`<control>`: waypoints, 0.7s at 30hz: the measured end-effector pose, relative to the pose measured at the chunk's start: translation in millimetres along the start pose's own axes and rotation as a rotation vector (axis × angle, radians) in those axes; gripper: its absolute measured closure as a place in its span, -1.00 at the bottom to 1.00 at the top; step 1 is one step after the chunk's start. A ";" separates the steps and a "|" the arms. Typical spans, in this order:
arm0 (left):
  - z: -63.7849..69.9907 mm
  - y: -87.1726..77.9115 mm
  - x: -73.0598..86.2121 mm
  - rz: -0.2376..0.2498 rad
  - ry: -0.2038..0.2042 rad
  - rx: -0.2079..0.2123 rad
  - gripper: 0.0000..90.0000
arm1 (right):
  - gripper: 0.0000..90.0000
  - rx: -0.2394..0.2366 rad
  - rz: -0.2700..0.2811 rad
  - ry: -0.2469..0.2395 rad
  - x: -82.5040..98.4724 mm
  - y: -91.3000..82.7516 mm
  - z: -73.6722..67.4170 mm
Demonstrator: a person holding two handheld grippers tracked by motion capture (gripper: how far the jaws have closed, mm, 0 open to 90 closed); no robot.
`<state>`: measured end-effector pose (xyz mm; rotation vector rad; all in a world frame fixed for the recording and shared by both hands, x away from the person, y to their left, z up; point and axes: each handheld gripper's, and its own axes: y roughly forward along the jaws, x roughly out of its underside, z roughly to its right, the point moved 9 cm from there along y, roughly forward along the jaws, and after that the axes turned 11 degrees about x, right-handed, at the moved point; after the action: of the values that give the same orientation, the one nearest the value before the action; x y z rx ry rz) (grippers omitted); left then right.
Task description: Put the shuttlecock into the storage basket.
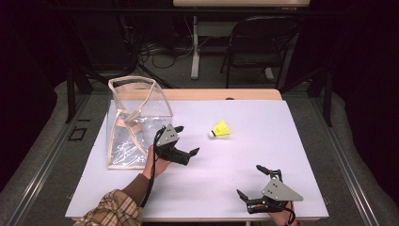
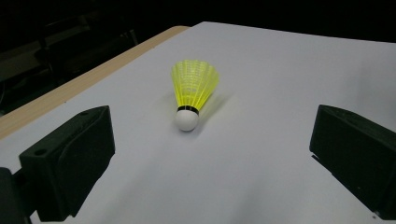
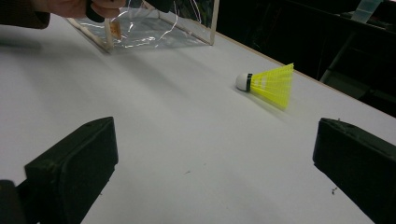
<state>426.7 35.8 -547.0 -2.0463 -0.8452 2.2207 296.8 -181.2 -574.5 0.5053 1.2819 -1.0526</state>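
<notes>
The left gripper [image 1: 187, 141], fingers spread wide, faces the yellow shuttlecock [image 2: 191, 91] lying on the table [image 1: 263, 141]. It does best closing gently on the white cork, not the skirt; the right gripper [image 1: 248, 182] also stands open.

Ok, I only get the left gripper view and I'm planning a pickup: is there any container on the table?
Observer: Yes, a clear plastic bag stands upright at the table's left, close beside the left hand-held gripper.
Operator: And the other one?
Observer: The right hand-held gripper is near the table's front edge, jaws open, holding nothing.
Operator: What's past the far edge?
Observer: A black folding chair on the floor.
</notes>
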 end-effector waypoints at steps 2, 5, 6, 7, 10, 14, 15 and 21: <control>-0.9 2.6 -2.1 -0.003 0.005 0.003 -1.00 | -1.00 0.000 0.000 0.000 0.0 0.0 0.1; -1.9 5.4 -4.5 -0.003 0.003 0.010 -1.00 | -1.00 0.000 0.000 0.001 0.0 0.0 0.1; -3.2 7.5 -6.4 -0.004 0.004 0.012 -1.00 | -1.00 -0.001 0.001 0.001 0.0 0.0 0.1; -3.2 7.5 -6.4 -0.004 0.004 0.012 -1.00 | -1.00 -0.001 0.001 0.001 0.0 0.0 0.1; -5.7 12.0 -9.7 -0.011 0.009 0.019 -1.00 | -1.00 -0.003 0.000 0.003 0.1 -0.1 0.1; -8.0 16.2 -12.6 -0.018 0.010 0.023 -1.00 | -1.00 -0.003 0.000 0.003 0.1 0.0 0.2; -8.5 17.3 -13.2 -0.020 0.010 0.024 -1.00 | -1.00 -0.003 0.000 0.004 0.1 0.0 0.1; -11.1 22.9 -19.0 -0.033 0.022 0.036 -1.00 | -1.00 -0.003 0.001 0.004 0.0 -0.1 0.1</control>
<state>447.7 13.7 -538.3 -2.0224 -0.8245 2.1765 296.8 -181.3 -574.4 0.5062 1.2857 -1.0493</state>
